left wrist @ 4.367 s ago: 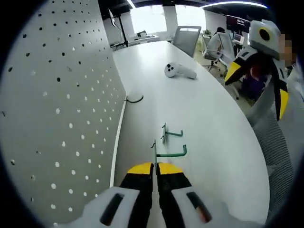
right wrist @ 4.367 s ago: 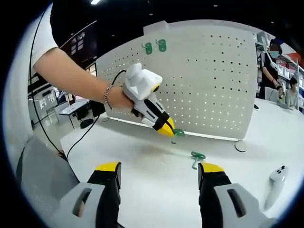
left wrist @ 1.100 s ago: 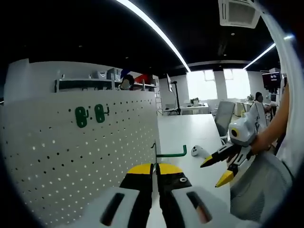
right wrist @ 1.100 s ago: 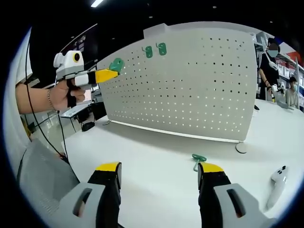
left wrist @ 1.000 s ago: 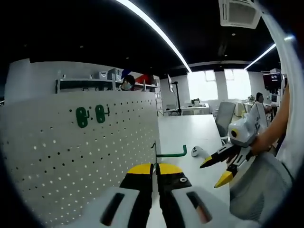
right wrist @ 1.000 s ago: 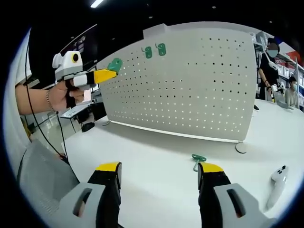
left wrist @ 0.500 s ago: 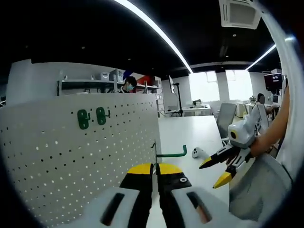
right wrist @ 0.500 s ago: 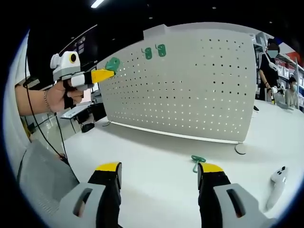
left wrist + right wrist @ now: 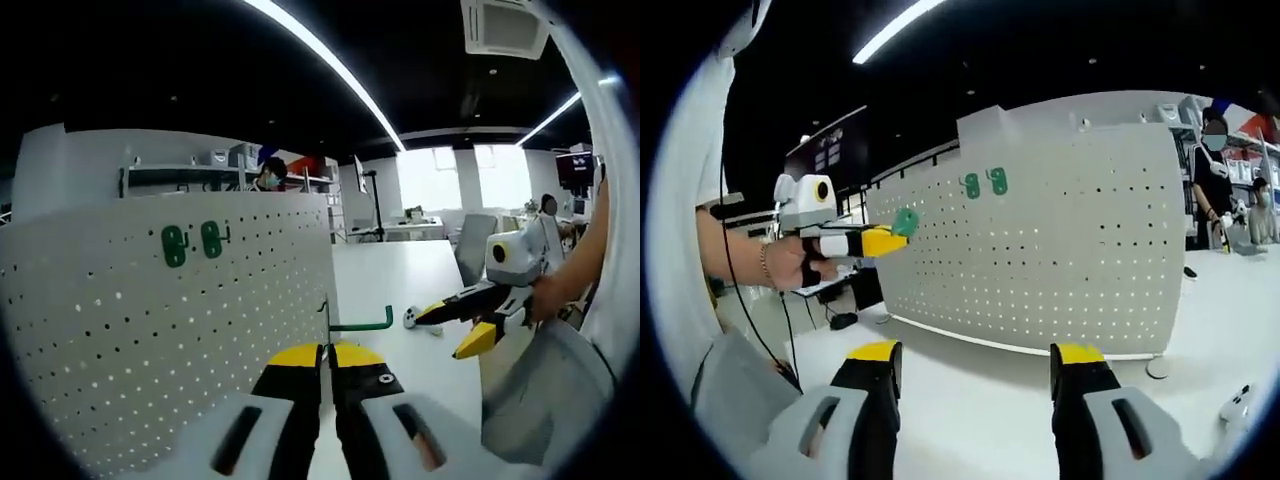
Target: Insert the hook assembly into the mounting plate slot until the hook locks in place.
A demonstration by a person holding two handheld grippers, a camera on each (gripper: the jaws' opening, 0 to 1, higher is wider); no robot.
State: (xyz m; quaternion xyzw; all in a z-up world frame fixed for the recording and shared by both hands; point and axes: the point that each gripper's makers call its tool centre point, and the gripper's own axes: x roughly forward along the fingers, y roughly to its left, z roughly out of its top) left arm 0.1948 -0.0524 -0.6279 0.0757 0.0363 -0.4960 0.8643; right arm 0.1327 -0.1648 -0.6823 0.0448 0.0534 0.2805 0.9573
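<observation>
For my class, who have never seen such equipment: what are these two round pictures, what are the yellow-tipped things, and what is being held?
A person holds a pair of hand-held tongs in each hand; each carries a camera looking along its jaws. In the left gripper view, the left tongs are shut on a green hook, held up in front of a white pegboard. Two green hooks already hang on the board. The other tongs at that view's right are the right tongs, open and holding nothing. In the right gripper view, those right tongs rise from the bottom, and the left tongs appear at the left beside the board. A white table lies below, with a white controller on it.
</observation>
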